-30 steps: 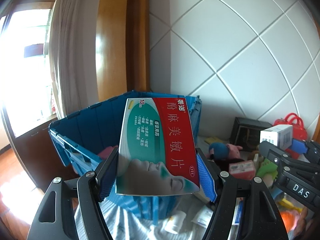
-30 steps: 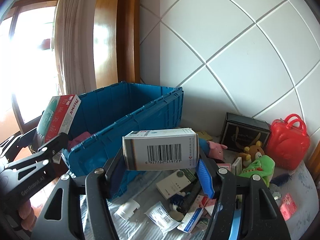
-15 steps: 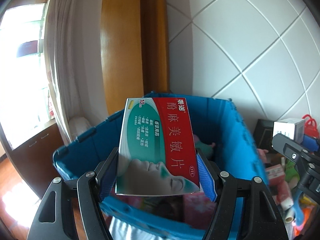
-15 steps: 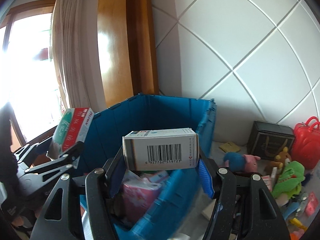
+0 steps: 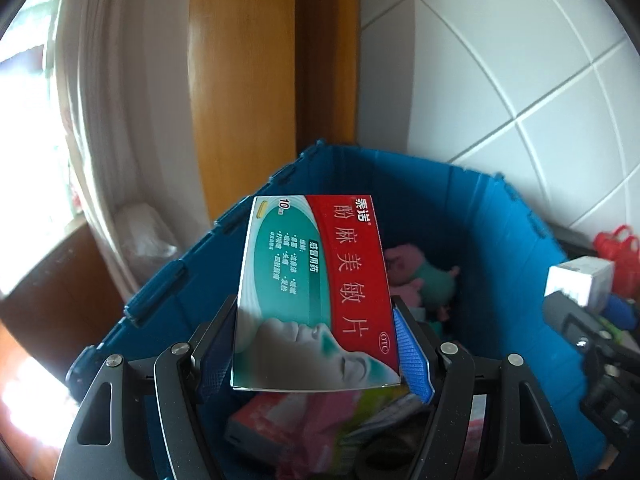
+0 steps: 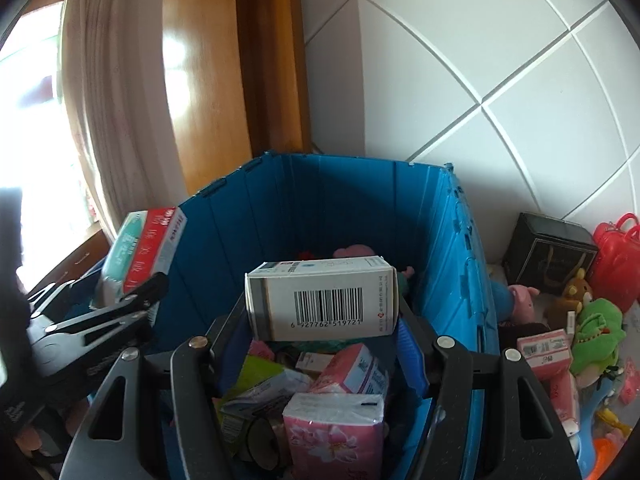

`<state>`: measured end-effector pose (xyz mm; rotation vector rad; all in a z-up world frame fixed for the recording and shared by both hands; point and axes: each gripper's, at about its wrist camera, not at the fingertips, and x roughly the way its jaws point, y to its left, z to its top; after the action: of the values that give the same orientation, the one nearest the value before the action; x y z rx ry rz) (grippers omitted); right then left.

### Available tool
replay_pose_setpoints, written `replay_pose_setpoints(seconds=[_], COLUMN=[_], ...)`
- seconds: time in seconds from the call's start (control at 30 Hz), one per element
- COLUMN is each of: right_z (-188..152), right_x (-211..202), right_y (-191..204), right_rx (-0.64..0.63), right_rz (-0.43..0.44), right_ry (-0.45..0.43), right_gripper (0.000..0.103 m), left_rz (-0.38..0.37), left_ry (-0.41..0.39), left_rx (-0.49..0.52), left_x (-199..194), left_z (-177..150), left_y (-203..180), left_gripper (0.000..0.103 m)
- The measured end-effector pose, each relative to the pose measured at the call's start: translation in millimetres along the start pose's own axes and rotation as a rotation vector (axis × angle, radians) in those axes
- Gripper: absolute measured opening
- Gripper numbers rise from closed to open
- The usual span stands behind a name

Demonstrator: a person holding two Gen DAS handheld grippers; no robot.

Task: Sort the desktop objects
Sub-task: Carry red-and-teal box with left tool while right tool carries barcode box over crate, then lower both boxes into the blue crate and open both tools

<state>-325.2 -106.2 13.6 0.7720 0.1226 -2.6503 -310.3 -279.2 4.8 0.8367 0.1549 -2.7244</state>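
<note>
- Currently, your left gripper is pinching a red-and-green medicine box between its blue pads, holding it upright above the open blue crate.
- Your right gripper is clamping a white barcode box lying crosswise between its fingers, likewise over the crate's interior.
- Inside the crate, pink tissue packs, a green packet and a pink-and-teal plush toy are lying jumbled together.
- You are seeing each gripper from the other's view: the left one with its box is appearing at the crate's left wall; the right one is showing at the right edge.
- Beside the crate, on the counter, a black gift box, a red toy case, a green plush and a pink carton are sitting close together.
</note>
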Motion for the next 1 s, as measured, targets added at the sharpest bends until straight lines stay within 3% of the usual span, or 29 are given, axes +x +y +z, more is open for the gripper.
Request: replay_pose_setpoints(seconds=[0.27,0.63,0.7,0.77,1.0], right_z=[1,0,-1,-1,-1], right_x=[27,35,36,37,41], right_y=[13,6,4,2,-7], right_rx=[-0.015,0.038,0.052,0.071,0.119], right_rz=[-0.066,-0.106,-0.106,-0.115,-0.100], right_ry=[0.073,0.114,0.121,0.127,0.149], right_gripper=[0.063,0.065,0.068,0.078,0.080], left_rz=[-0.023,-0.022,-0.021,-0.019,-0.010], left_ry=[0.044,0.018,0.012,0.004,-0.019], left_rx=[0.051,0.057,0.066,0.063,0.065], left_x=[6,6,4,4,3], left_z=[-12,-13,-13,-14,-14], left_y=[-6,-6,-7,-7,-9], left_gripper=[0.075,0.079,0.079,0.079,0.080])
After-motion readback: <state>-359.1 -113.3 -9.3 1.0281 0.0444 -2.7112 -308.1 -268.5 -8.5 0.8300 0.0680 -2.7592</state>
